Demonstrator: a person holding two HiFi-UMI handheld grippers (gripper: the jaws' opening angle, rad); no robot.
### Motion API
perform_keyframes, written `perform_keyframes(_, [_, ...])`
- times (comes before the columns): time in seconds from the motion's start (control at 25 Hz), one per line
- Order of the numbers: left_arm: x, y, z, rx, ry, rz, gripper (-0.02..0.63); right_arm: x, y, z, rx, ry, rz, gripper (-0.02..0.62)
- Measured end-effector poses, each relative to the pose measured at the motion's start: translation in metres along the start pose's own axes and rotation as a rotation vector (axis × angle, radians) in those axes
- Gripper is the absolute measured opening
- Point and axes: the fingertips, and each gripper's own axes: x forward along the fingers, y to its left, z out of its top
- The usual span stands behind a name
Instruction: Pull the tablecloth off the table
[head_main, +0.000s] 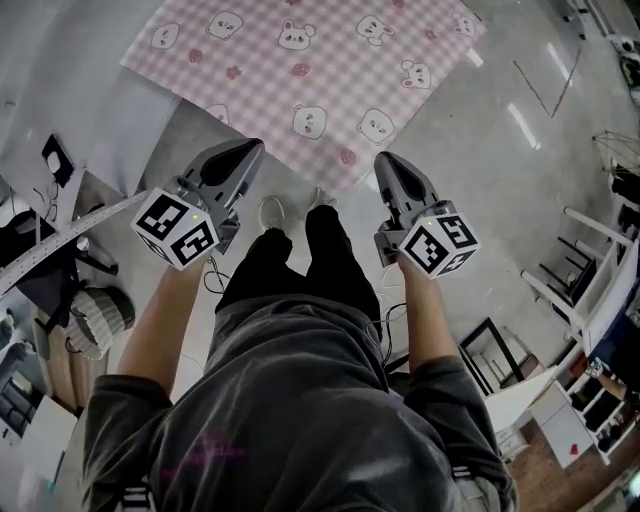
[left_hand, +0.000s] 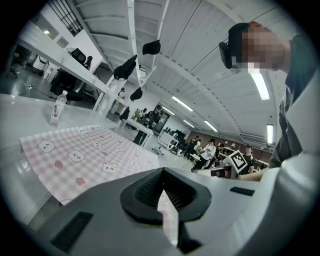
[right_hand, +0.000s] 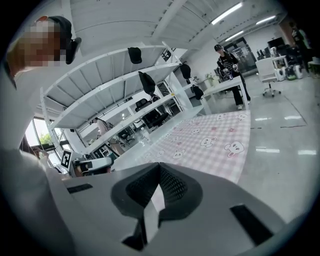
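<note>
**Fig. 1. Pulling step: 2 hand-held grippers clamped on the near edge of the tablecloth (head_main: 300, 70).**

The left hand-held gripper (head_main: 248, 147) and the right hand-held gripper (head_main: 385, 160) each have their jaws closed down to a slit. A strip of the pink checked cloth is pinched in each slit, 1 gripper on either side of the near corner, which points at the person's shoes (head_main: 272, 210). The cloth runs flat away from them. Its near part hangs over the floor (right_hand: 285, 150) and its far part lies on the white counter (left_hand: 20, 110), where 1 bottle (left_hand: 57, 107) stands near the far edge, seemingly off the cloth. By this reading the cloth is only partly clear of the counter. The next move calls for a firm grip and an even backward draw with both grippers, so that the far edge slides off without skewing toward the bottle.
</note>
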Motion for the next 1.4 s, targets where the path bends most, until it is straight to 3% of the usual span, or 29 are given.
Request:
perform_keyframes(0.36, [0.021,0.032,-0.055,-0.082,0.056,0.079,0.001,0.019,-0.051,-0.044,0.055,0.089,-0.010,0.002])
perform_keyframes(1.08, [0.032,0.074,-0.153,-0.219,0.131,0.179,0.021,0.026,-0.122,-0.110,0.192,0.134,-0.099,0.005])
perform_keyframes(1.4, [0.034,0.091,-0.192,-0.336,0.154,0.193,0.061,0.028,-0.141,-0.138,0.257,0.157,-0.125,0.015])
